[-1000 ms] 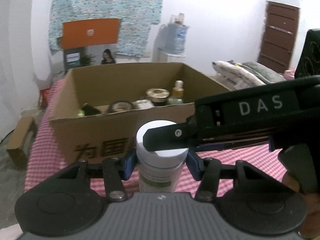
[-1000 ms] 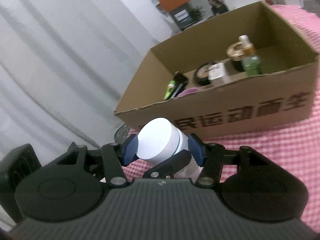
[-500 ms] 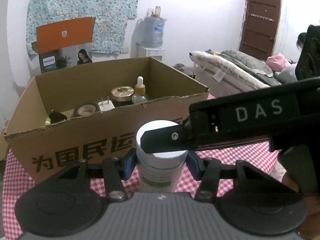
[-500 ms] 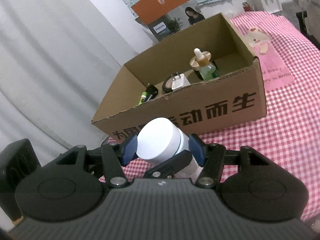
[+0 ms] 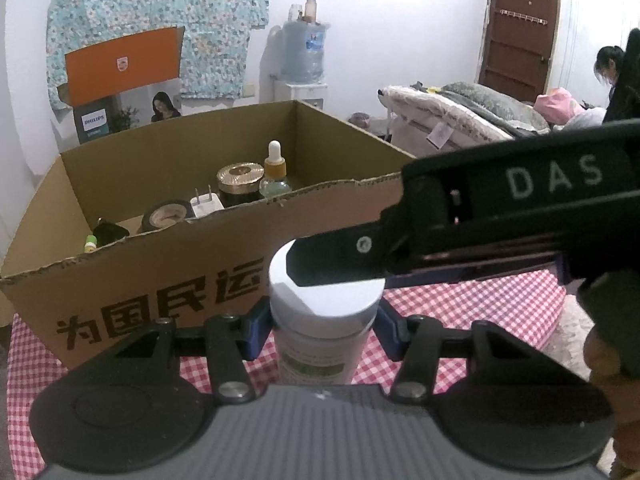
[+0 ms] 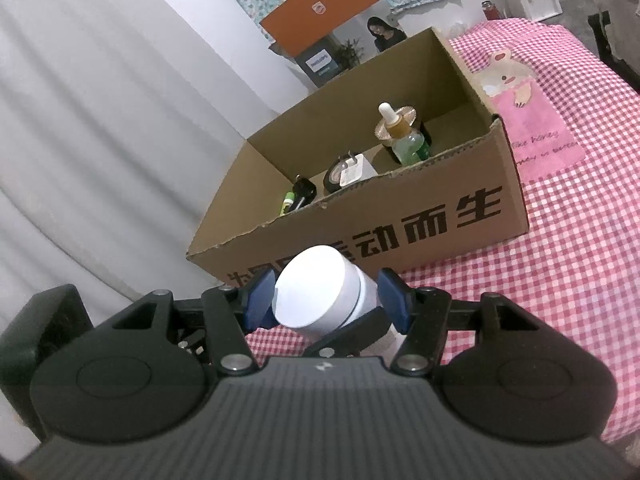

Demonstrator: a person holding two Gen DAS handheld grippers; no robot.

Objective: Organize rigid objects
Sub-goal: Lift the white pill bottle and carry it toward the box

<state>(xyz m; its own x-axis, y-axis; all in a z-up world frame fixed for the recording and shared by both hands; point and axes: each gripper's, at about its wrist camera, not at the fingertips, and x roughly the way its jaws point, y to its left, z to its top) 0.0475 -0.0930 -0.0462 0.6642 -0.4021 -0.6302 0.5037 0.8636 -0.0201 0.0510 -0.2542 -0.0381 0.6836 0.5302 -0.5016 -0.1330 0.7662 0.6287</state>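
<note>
Both grippers pinch one white-capped bottle (image 5: 320, 320): left gripper (image 5: 320, 326) on its body, right gripper (image 6: 326, 304) at its cap, above the checked cloth (image 6: 560, 280); beyond, the carton (image 5: 160, 280) holds tape (image 5: 166, 216), plug (image 5: 206, 204), jar (image 5: 240, 184), dropper (image 5: 275, 176).

The cardboard box (image 6: 400, 236) wall stands ahead; its right end (image 6: 452, 124) lies open.

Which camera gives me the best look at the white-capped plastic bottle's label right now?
The left wrist view. There the white-capped plastic bottle stands upright between the blue pads, its green label facing the camera, though the right gripper's finger crosses the cap. The right wrist view shows mostly the tilted cap; the label is hidden.
</note>
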